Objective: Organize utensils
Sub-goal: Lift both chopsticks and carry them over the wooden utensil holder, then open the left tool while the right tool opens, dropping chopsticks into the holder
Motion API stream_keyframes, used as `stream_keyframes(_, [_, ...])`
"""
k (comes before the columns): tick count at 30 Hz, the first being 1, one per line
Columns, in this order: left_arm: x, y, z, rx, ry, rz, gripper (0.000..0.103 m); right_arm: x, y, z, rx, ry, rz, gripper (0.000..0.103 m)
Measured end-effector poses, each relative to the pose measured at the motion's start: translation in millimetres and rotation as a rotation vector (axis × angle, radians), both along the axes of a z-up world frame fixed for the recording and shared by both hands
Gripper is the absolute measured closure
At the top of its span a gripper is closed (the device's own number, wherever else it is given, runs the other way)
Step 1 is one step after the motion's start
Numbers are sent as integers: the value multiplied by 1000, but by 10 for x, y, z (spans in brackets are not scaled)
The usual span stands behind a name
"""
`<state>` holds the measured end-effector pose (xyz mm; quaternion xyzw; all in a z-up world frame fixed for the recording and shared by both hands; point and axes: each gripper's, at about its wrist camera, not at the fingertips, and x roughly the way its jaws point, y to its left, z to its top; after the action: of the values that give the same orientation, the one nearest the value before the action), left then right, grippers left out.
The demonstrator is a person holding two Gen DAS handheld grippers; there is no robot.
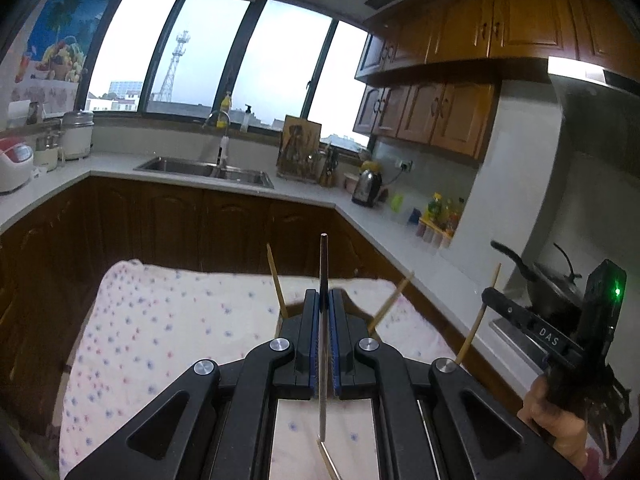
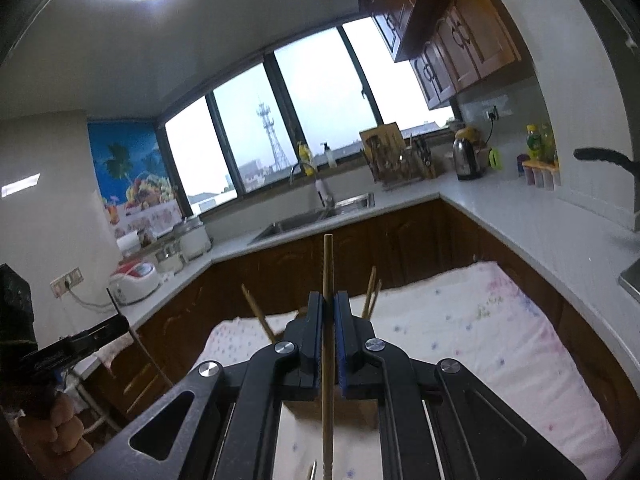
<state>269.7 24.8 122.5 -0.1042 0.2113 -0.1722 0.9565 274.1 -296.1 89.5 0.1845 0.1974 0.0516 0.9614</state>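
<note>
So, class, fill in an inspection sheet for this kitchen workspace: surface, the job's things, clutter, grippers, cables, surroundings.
Surface: floral cloth covering the table.
Job's things: dark chopstick upright in the left gripper; bamboo chopstick upright in the right gripper; more chopsticks sticking up just beyond the fingers.
Clutter: nothing seen on the cloth.
Grippers: both shut on a chopstick each.
Cables: kettle cord to a wall socket; rice cooker cord.
Surroundings: sink, kettle, rice cooker, knife rack, wooden cabinets, windows.
</note>
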Motion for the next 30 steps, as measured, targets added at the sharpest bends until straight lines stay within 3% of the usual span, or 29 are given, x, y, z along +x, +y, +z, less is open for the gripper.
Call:
stream_keyframes(17, [869, -43, 29, -3, -55, 54, 100, 606, -6, 168, -27, -125, -56, 97])
stream_keyframes(24, [1257, -111, -152, -17, -48, 81, 100, 808, 44, -39, -48, -152, -88, 97])
stream_keyframes(30, [1493, -143, -556, -84, -16, 90, 100, 774, 96, -415, -39, -140, -99, 97])
